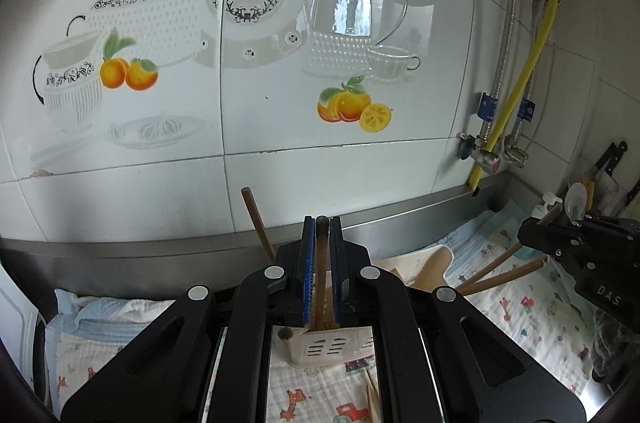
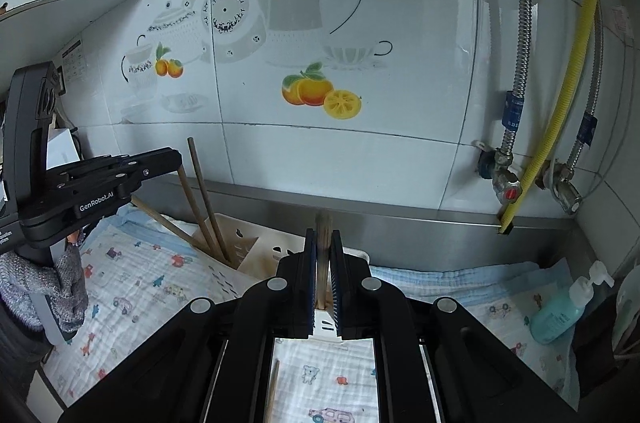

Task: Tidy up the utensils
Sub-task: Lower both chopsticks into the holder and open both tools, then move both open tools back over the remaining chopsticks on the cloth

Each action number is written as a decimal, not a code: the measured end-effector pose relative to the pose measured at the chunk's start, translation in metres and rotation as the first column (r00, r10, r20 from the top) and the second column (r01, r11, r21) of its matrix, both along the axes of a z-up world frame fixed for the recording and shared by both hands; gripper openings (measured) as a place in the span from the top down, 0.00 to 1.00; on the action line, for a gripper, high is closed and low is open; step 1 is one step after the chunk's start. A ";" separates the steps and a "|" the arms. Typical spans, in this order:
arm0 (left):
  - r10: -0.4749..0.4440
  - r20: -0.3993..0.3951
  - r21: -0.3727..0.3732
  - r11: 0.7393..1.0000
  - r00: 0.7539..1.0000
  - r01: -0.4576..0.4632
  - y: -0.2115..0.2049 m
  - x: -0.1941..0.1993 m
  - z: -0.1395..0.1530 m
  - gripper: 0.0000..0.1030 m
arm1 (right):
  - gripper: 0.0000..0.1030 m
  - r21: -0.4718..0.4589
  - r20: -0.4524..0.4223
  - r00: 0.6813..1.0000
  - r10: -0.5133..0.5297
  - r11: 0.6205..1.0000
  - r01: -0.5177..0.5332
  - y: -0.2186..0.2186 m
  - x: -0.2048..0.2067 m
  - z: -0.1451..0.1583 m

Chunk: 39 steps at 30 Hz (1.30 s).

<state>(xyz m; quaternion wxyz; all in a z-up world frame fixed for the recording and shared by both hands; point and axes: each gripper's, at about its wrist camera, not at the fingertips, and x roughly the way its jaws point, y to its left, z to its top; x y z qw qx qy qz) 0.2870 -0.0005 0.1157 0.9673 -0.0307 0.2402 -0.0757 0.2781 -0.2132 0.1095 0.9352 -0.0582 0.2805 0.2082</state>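
Note:
My left gripper (image 1: 322,223) is shut on a dark brown chopstick (image 1: 321,275), held upright over a cream slotted utensil holder (image 1: 332,347). Another brown chopstick (image 1: 256,219) leans in that holder. My right gripper (image 2: 323,235) is shut on a brown chopstick (image 2: 323,223), upright above the cream holder (image 2: 244,243), which holds two chopsticks (image 2: 202,199). The left gripper shows in the right wrist view (image 2: 176,157), and the right gripper in the left wrist view (image 1: 528,229). Loose chopsticks (image 1: 504,273) and a wooden spatula (image 1: 434,265) lie on the cloth.
A printed baby cloth (image 2: 132,287) covers the steel counter. A tiled wall stands close behind. A blue soap bottle (image 2: 560,311) stands at the right. Valves and a yellow hose (image 2: 560,103) hang at the right corner. More thin sticks (image 1: 372,395) lie near the holder.

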 end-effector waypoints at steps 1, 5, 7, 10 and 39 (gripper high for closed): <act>-0.002 0.001 0.000 1.000 1.000 0.002 0.000 -0.001 0.000 0.92 | 0.94 -0.002 -0.001 1.000 -0.001 1.000 0.001 0.000 0.000 -0.001; -0.009 0.003 0.003 1.000 1.000 0.009 -0.001 -0.007 0.002 0.92 | 0.87 0.002 0.007 1.000 -0.011 1.000 0.011 -0.003 -0.004 0.001; -0.011 0.007 0.001 1.000 1.000 0.011 -0.001 -0.013 0.004 0.92 | 0.82 0.006 0.015 1.000 -0.013 1.000 0.013 -0.005 -0.010 0.003; -0.014 0.021 -0.004 1.000 1.000 0.014 0.000 -0.026 0.009 0.87 | 0.74 0.003 0.036 0.999 -0.021 1.000 0.021 -0.008 -0.021 0.007; -0.002 -0.006 0.092 0.996 1.000 0.002 -0.004 -0.191 -0.068 0.17 | 0.24 -0.016 0.072 0.996 -0.054 0.998 0.055 -0.027 -0.183 -0.066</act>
